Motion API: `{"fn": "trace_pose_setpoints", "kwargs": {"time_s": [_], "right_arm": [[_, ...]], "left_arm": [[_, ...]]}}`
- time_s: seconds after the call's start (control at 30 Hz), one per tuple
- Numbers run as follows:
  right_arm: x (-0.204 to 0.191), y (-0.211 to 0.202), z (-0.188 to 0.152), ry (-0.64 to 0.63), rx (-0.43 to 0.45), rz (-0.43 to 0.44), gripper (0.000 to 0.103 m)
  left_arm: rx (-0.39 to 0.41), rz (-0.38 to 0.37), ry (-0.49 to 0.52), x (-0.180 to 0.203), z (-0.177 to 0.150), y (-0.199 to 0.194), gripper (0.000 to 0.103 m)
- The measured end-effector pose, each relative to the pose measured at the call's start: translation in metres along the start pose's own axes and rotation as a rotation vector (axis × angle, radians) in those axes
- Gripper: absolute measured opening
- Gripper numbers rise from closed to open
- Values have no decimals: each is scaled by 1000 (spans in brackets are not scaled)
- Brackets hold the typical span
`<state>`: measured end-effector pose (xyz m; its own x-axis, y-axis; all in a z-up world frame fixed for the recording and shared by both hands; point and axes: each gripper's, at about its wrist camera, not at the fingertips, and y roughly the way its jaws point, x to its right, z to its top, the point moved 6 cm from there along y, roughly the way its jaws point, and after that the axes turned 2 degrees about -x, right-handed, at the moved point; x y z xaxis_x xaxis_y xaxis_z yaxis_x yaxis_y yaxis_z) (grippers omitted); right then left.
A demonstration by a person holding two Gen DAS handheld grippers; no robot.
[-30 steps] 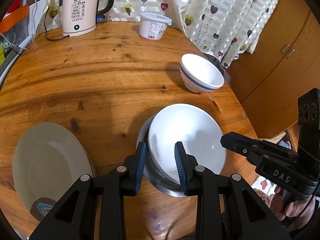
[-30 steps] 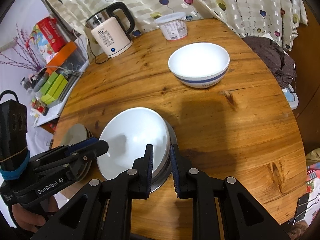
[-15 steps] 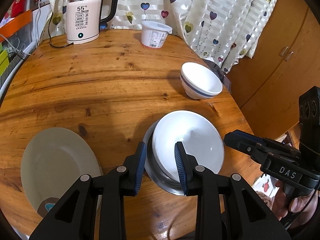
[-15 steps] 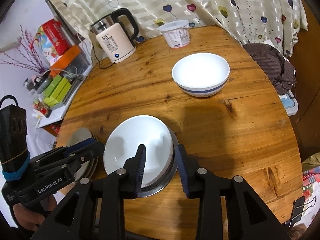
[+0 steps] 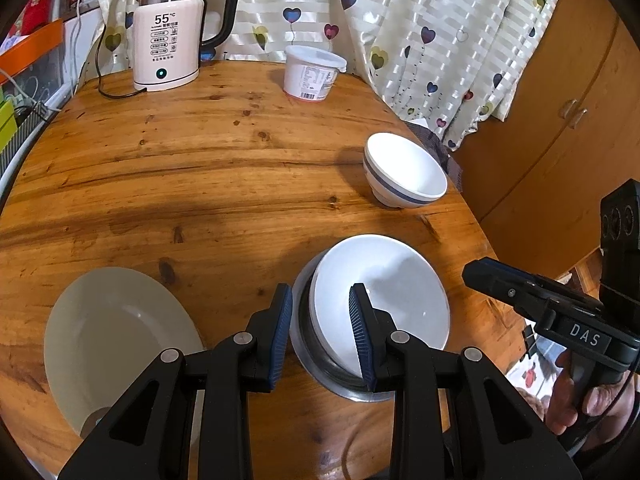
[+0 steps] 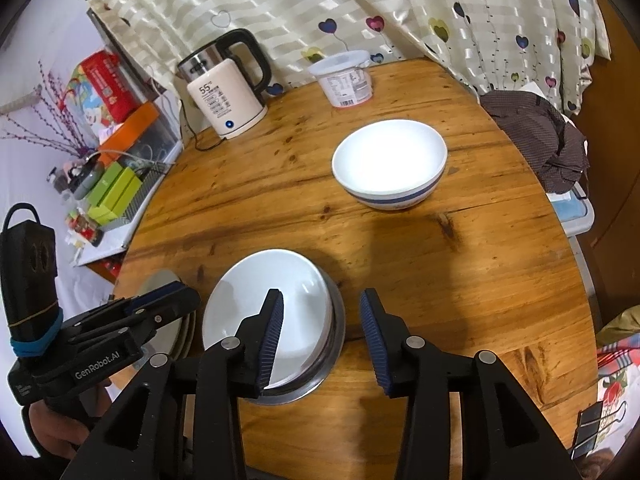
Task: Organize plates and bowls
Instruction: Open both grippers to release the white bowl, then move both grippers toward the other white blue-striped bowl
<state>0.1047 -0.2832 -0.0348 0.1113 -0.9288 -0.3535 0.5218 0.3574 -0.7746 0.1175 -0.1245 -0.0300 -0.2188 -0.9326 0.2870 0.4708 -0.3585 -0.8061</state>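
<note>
Round wooden worktop (image 5: 200, 168) w/ heart-print curtain (image 5: 420, 20) behind it. Left gripper (image 5: 320, 328) hovers low, jaws part open, straddling the near-left rim of a white bowl (image 5: 384, 292) that sits nested in a metal bowl (image 5: 312, 360); pads look just off the rim, contact can't be confirmed. Right gripper (image 6: 322, 340) has jaws wide, nothing between them but bare wood and the right edge of the nested white bowl (image 6: 272, 300); its left pad sits over the bowl, its right pad over the worktop. Stack of plates (image 5: 116, 340) lies just left of the left jaws, separate from the metal bowl. Blue-banded white bowl (image 6: 390, 164) stands well ahead of the right jaws, upright, alone. Far beyond both grippers: kettle (image 5: 168, 40) reading 55, cord trailing, and a lidded plastic tub (image 5: 312, 74) near the curtain. Dark cloth (image 6: 536, 136) lies off the worktop's right edge.
</note>
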Motion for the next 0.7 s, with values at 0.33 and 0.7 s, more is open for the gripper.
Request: {"fn": "trace_pose_setpoints", "kwargs": {"time_s": [0.33,0.7], "right_arm": [[14,1,8,32,5,-10,40],[27,3,16,60,9,-16,40]], "left_arm": [[-14,-8,5,2,9,8,31],[-21,-14,23,11,23,14,31]]}}
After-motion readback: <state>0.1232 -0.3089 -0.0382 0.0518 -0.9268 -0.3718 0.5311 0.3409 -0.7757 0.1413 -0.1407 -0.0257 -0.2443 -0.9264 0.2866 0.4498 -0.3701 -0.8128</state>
